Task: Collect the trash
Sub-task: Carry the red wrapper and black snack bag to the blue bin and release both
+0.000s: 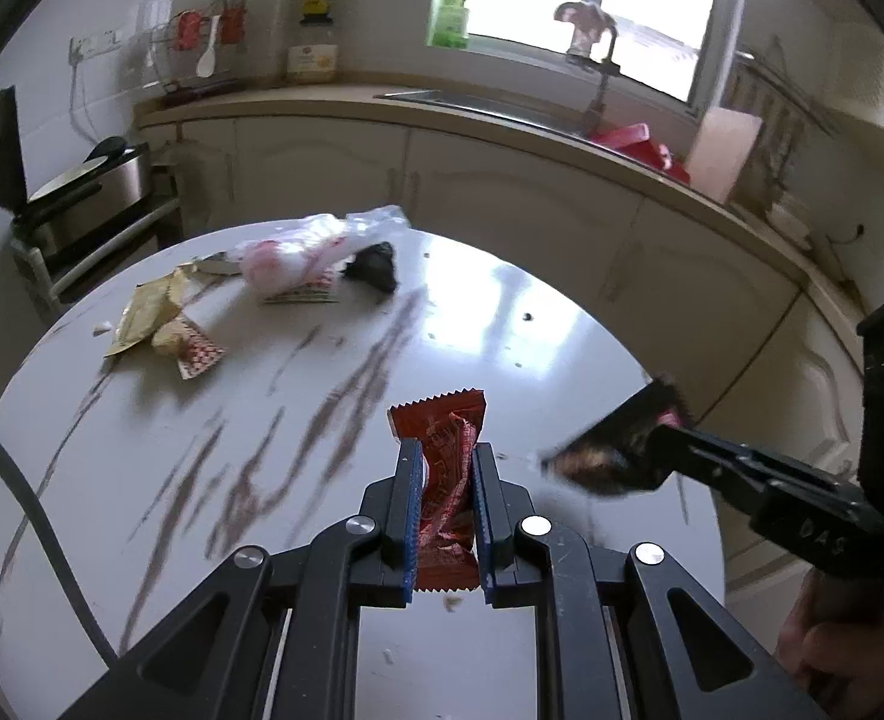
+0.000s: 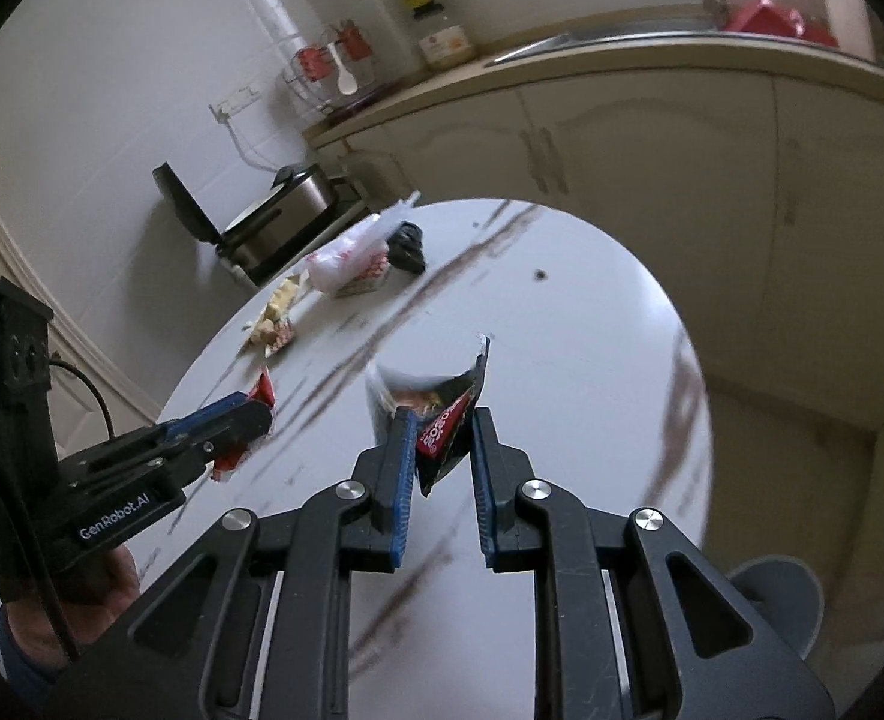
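- Left tongs [image 1: 445, 456] clamped on red wrapper [image 1: 442, 420], right tongs [image 2: 440, 420] pinching dark packet [image 2: 442, 420].
- Leftover wrapper pile [image 1: 274, 276] far across bench [image 1: 502, 312], left-hand side nearer.

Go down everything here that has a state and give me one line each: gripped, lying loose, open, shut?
Left gripper: shut on red crinkled wrapper.
Right gripper: shut on black torn snack packet.
Yellow foil wrappers: lying loose on white marbled round table.
White plastic bag: crumpled, loose on table.
Steel countertop grill: lid open.
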`<state>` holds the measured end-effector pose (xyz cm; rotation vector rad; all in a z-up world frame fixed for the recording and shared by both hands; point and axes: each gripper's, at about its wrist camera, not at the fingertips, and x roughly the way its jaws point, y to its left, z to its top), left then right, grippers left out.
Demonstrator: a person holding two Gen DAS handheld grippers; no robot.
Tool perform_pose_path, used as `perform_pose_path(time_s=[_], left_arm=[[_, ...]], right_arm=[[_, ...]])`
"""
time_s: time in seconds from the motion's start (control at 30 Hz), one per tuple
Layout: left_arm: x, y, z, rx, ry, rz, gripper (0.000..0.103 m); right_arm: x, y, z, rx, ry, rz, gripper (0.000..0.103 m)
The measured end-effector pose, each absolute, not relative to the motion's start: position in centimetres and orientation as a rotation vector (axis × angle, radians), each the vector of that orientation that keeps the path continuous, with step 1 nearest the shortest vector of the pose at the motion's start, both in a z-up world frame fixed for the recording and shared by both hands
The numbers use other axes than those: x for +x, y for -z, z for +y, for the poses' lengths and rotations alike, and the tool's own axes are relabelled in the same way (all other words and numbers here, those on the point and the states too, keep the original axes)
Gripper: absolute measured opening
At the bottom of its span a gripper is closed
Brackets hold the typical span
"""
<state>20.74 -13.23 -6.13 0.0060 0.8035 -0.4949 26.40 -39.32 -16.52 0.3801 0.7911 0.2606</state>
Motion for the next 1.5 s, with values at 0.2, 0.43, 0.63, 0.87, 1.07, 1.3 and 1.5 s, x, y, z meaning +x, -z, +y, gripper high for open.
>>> perform_pose_path(time_s=[0.2, 0.43, 0.63, 0.87, 1.07, 1.3, 1.5], left_arm=[[20.3, 6.0, -14.3, 0.027, 0.496, 0.805, 0.011], [20.0, 5.7, -13.8, 0.031, 0.494, 0.796, 0.011], [19.9, 5.5, -14.1, 0.038, 0.51, 0.786, 0.011], [18.9, 4.5, -17.8, 0.057, 0.591, 0.765, 0.011], [17.3, 4.2, -24.4, 0.099, 0.74, 0.758, 0.011], [15.2, 5.7, -33.6, 0.16, 0.939, 0.798, 0.011], [15.1, 9.0, -39.5, 0.214, 1.033, 0.889, 0.012]], right_arm=[[25.5, 18.0, -40.3, 0.396, -0.245, 0.815, 0.014], [24.9, 18.0, -40.1, 0.371, -0.239, 0.807, 0.007], [24.5, 16.9, -40.1, 0.351, -0.233, 0.78, 0.006], [22.5, 15.0, -42.5, 0.36, -0.182, 0.732, 0.006], [18.4, 13.0, -48.2, 0.401, -0.054, 0.671, 0.006], [12.3, 13.7, -56.5, 0.492, 0.165, 0.65, 0.006], [10.4, 16.5, -61.8, 0.566, 0.3, 0.678, 0.006]])
